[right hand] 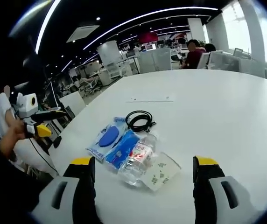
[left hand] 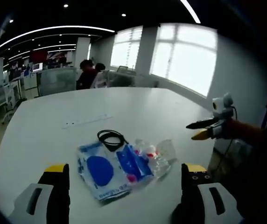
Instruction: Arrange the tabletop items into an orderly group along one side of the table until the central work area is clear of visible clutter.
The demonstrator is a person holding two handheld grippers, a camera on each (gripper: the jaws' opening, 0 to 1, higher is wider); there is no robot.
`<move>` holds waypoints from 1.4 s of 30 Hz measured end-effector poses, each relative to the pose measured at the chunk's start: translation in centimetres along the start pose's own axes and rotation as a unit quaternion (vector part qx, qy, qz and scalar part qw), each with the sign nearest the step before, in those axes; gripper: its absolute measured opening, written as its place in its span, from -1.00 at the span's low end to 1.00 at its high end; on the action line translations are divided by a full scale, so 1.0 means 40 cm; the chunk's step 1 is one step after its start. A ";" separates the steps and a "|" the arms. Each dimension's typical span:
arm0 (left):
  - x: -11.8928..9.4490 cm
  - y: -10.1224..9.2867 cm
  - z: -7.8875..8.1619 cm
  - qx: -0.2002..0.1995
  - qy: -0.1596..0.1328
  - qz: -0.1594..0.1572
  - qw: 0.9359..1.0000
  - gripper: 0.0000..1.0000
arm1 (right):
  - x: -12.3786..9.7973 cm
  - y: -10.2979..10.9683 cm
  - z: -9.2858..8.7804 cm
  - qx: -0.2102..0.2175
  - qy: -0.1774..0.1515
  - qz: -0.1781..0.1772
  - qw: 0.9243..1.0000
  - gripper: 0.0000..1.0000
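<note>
With both tools, left tool (left hand: pixel 124 175) and right tool (right hand: pixel 143 170), wide open and empty, we should close squarely on the bottle (right hand: pixel 137 161) beside the cable (right hand: pixel 139 121), near the counter (right hand: pixel 217 107) edge.

We are seeing print on the blue-and-white packet (left hand: pixel 101 175) beside the bottle (right hand: pixel 137 163), none of it readable.

**Clutter bunched together on the white surface**

A blue-and-white plastic pouch (left hand: pixel 100 171) lies flat beside a blue packet (left hand: pixel 132 163). A clear plastic bottle (right hand: pixel 137 161) with a red-and-white label lies on its side against them. A coiled black cable (left hand: pixel 111 138) rests touching the pouch's far edge. A clear bag with printed card (right hand: pixel 161 172) lies against the bottle.
</note>
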State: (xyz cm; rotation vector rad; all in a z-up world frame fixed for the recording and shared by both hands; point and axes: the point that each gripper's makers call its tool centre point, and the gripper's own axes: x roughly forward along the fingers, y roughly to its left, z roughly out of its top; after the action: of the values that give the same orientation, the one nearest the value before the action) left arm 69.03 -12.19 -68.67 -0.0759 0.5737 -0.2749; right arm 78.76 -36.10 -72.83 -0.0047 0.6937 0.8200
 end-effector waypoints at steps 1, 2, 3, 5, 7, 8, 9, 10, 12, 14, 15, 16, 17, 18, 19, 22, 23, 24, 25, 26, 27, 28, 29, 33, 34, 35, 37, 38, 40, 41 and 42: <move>0.000 0.000 0.000 0.001 0.000 -0.001 1.000 0.98 | 0.000 -0.001 0.000 0.000 -0.001 -0.001 1.000 0.63; 0.001 0.000 -0.001 0.001 0.001 -0.001 1.000 0.98 | 0.000 -0.002 -0.001 0.001 0.000 -0.001 1.000 0.63; 0.001 0.001 -0.004 0.001 0.003 0.000 1.000 0.98 | 0.001 -0.003 -0.004 0.001 0.002 -0.002 1.000 0.63; 0.001 0.002 -0.007 0.000 0.005 0.000 1.000 0.98 | 0.002 -0.004 -0.009 -0.002 0.006 -0.002 1.000 0.63; 0.001 0.001 -0.011 -0.001 0.007 0.000 1.000 0.98 | 0.001 -0.003 -0.010 -0.004 0.007 -0.002 1.000 0.63; 0.001 0.001 -0.012 -0.001 0.007 0.000 1.000 0.97 | 0.002 -0.004 -0.009 -0.004 0.007 -0.002 1.000 0.63; 0.002 0.002 -0.013 -0.001 0.008 0.000 1.000 0.97 | 0.003 -0.004 -0.007 -0.003 0.007 -0.001 1.000 0.63; 0.002 0.002 -0.012 -0.001 0.008 0.000 1.000 0.97 | 0.004 -0.004 -0.006 -0.004 0.007 -0.001 1.000 0.63; 0.004 0.002 -0.011 -0.002 0.007 0.000 1.000 0.97 | 0.006 -0.005 -0.002 -0.005 0.007 0.000 1.000 0.63; 0.006 0.000 -0.007 -0.002 0.006 0.000 1.000 0.97 | 0.009 -0.001 0.003 -0.008 0.007 0.002 1.000 0.63; 0.006 -0.001 -0.005 -0.002 0.004 -0.001 1.000 0.97 | 0.010 0.000 0.005 -0.009 0.007 0.003 1.000 0.63; 0.007 -0.002 -0.004 -0.002 0.004 -0.001 1.000 0.97 | 0.013 0.003 0.007 -0.009 0.007 0.005 1.000 0.62; 0.007 -0.002 -0.003 -0.001 0.002 0.000 1.000 0.97 | 0.014 0.003 0.007 -0.009 0.007 0.006 1.000 0.62; 0.007 -0.003 -0.003 -0.001 0.002 0.000 1.000 0.97 | 0.017 0.005 0.008 -0.009 0.008 0.009 1.000 0.62; 0.006 -0.002 -0.003 -0.002 0.002 0.000 1.000 0.97 | 0.018 0.006 0.007 -0.010 0.009 0.010 1.000 0.62; 0.005 -0.001 -0.007 -0.003 0.003 0.002 1.000 0.97 | 0.022 0.009 0.005 -0.017 0.012 0.012 1.000 0.62; 0.004 -0.001 -0.008 -0.003 0.002 0.002 1.000 0.97 | 0.023 0.009 0.004 -0.017 0.013 0.012 1.000 0.62; 0.004 -0.001 -0.009 -0.005 0.002 0.002 1.000 0.97 | 0.024 0.009 0.004 -0.017 0.014 0.013 1.000 0.62; 0.004 -0.002 -0.011 -0.005 0.003 0.003 1.000 0.97 | 0.025 0.008 0.006 -0.017 0.014 0.014 1.000 0.62; 0.004 -0.001 -0.013 -0.005 0.004 0.003 1.000 0.97 | 0.026 0.007 0.007 -0.018 0.014 0.014 1.000 0.62; 0.005 -0.001 -0.015 -0.004 0.006 0.004 1.000 0.97 | 0.029 0.006 0.010 -0.018 0.014 0.015 1.000 0.62; 0.005 -0.001 -0.015 -0.004 0.006 0.004 1.000 0.97 | 0.030 0.007 0.013 -0.017 0.013 0.015 1.000 0.62; 0.005 -0.002 -0.015 -0.003 0.006 0.004 1.000 0.97 | 0.032 0.007 0.018 -0.016 0.011 0.015 1.000 0.62; 0.005 0.002 -0.018 -0.005 0.005 0.005 1.000 0.97 | 0.037 0.017 0.035 -0.009 0.002 0.023 1.000 0.62; 0.005 0.003 -0.021 -0.004 0.008 0.005 1.000 0.97 | 0.042 0.014 0.040 -0.010 0.002 0.023 1.000 0.60; 0.004 0.004 -0.023 -0.003 0.009 0.004 1.000 0.97 | 0.044 0.014 0.043 -0.011 0.002 0.024 1.000 0.59; 0.002 0.006 -0.027 -0.003 0.011 0.002 1.000 0.97 | 0.048 0.015 0.053 -0.009 -0.002 0.026 1.000 0.54; 0.001 0.006 -0.029 -0.003 0.012 0.002 1.000 0.97 | 0.051 0.014 0.058 -0.007 -0.003 0.028 1.000 0.53; -0.001 0.009 -0.031 -0.003 0.012 0.004 1.000 0.97 | 0.061 0.011 0.065 -0.003 -0.002 0.031 1.000 0.52; -0.001 0.010 -0.031 -0.004 0.012 0.004 1.000 0.97 | 0.065 0.011 0.068 -0.002 -0.001 0.031 1.000 0.51; -0.001 0.011 -0.031 -0.004 0.012 0.004 1.000 0.97 | 0.071 0.014 0.069 -0.003 0.002 0.031 1.000 0.50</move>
State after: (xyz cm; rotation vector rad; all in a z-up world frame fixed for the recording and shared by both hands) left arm 68.40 -11.77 -69.76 -0.0787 0.5987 -0.2653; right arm 81.30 -33.08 -72.13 0.0105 0.6988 0.8823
